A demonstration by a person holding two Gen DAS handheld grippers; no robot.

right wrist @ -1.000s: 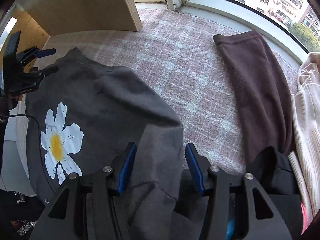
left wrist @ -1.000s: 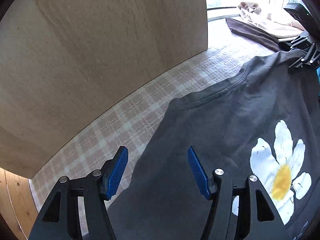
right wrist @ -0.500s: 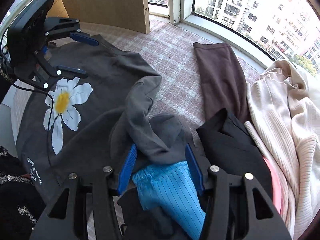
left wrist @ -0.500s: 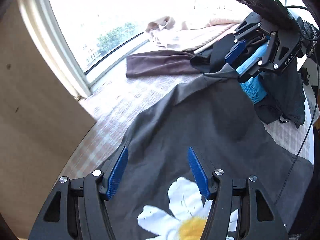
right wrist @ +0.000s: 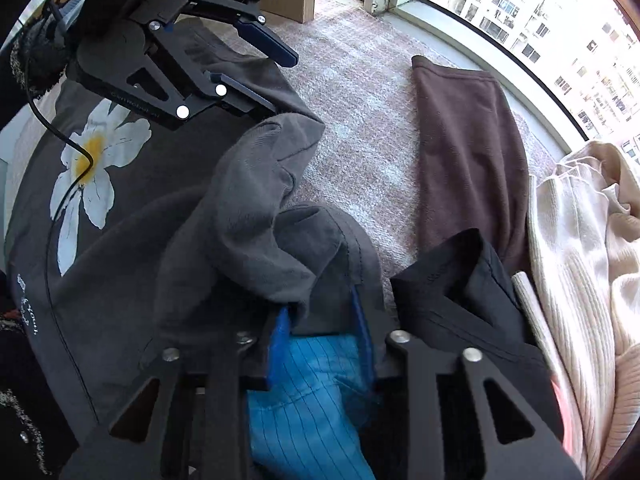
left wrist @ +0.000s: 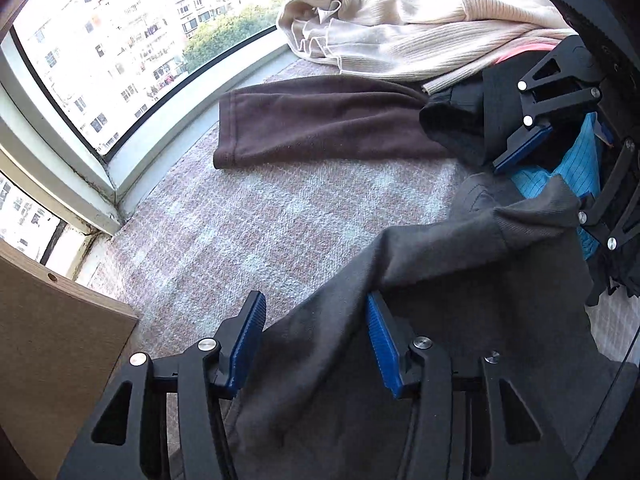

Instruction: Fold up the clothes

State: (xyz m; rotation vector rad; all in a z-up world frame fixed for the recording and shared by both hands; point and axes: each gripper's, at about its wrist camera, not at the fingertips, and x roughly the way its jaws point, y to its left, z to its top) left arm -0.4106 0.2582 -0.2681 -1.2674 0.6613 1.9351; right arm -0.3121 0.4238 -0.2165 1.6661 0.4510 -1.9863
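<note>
A dark grey sweatshirt (right wrist: 120, 220) with a white daisy print (right wrist: 88, 160) lies spread on the checked cloth (left wrist: 280, 208). Its sleeve (right wrist: 248, 208) is bunched and rises toward my right gripper (right wrist: 320, 312), draping over both fingers and hiding their tips. The jaws stand partly narrowed with a gap still showing. In the left wrist view the sleeve (left wrist: 480, 232) rests on the lower finger of the right gripper (left wrist: 548, 176), apart from the upper pad. My left gripper (left wrist: 316, 304) is open just above the sweatshirt's body (left wrist: 400, 360) near the shoulder; the right wrist view shows the left gripper (right wrist: 280, 82) close by.
A brown garment (left wrist: 328, 120) lies flat near the window sill (left wrist: 132, 152). A cream knit (left wrist: 400, 28), a black garment (right wrist: 460, 280) and a blue striped one (right wrist: 312, 400) are heaped under and beside the right gripper. A wooden panel (left wrist: 52, 340) stands at the left.
My left gripper swung from over the daisy toward the shoulder and sleeve, closer to the right gripper. The right jaws narrowed, and the sleeve now covers their tips.
</note>
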